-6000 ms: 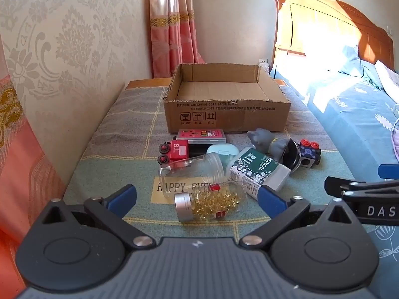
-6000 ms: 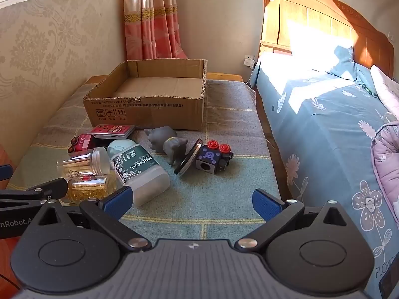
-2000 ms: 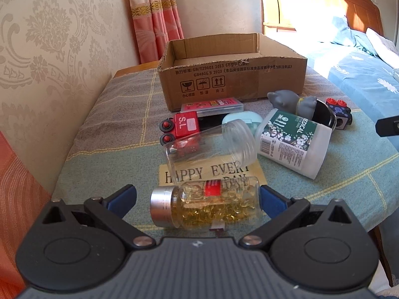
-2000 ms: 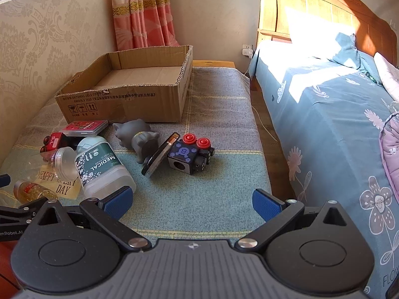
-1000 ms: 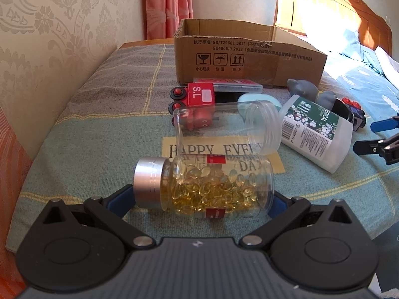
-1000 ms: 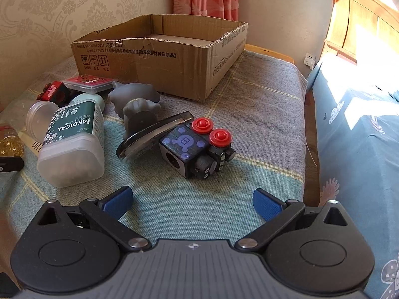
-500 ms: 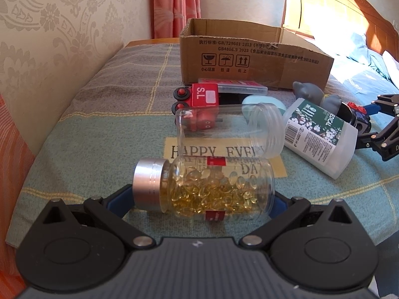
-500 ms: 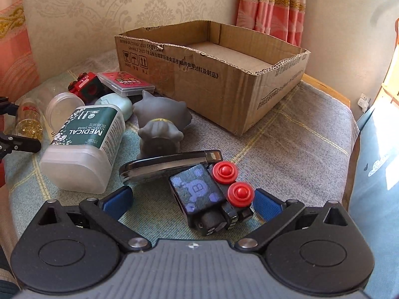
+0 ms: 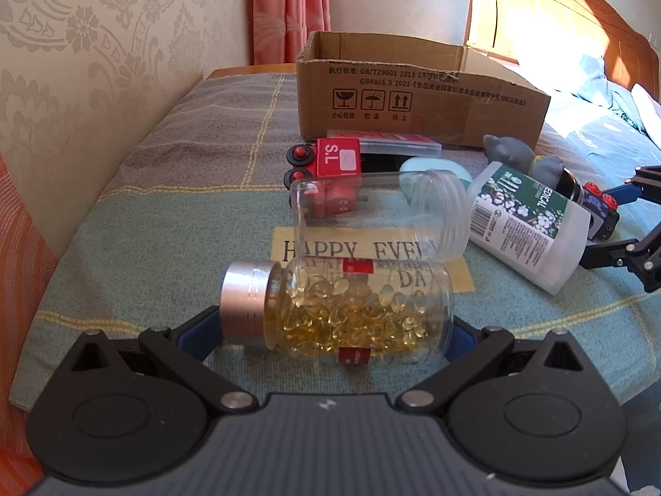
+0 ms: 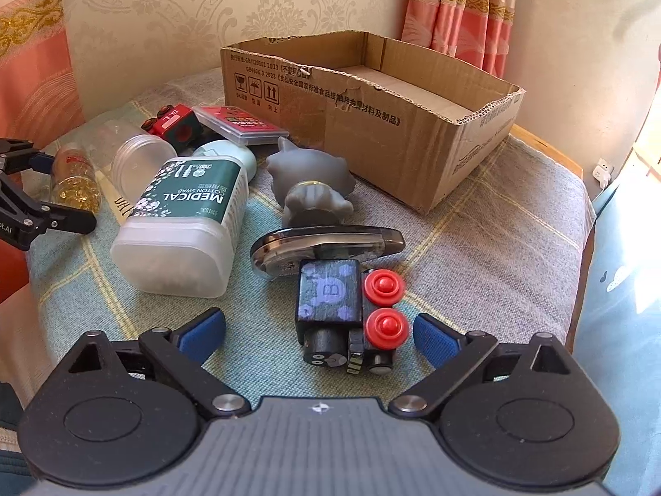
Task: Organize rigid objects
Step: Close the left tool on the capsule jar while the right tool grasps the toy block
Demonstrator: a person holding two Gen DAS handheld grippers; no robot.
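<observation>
My left gripper (image 9: pixel 330 330) is open, its blue pads on either side of a lying bottle of yellow capsules (image 9: pixel 343 310) with a silver cap. My right gripper (image 10: pixel 320 330) is open around a dark blue toy block with red wheels (image 10: pixel 343 310). Behind the block lie a dark oval case (image 10: pixel 326 246), a grey toy figure (image 10: pixel 314 186) and a white MEDICAL cotton swab tub (image 10: pixel 186 215). An empty clear jar (image 9: pixel 372 215), a red S.L toy block (image 9: pixel 330 161) and a red flat case (image 9: pixel 384 142) lie further back.
An open cardboard box (image 10: pixel 372 120) stands at the back of the cloth-covered table (image 10: pixel 495 239). A yellow card (image 9: pixel 372 256) lies under the jars. The wallpapered wall is to the left, a bed (image 9: pixel 599 124) to the right.
My right gripper has moved forward and down so the blue toy block now sits between its pads. My left gripper has stayed around the capsule bottle, barely moving.
</observation>
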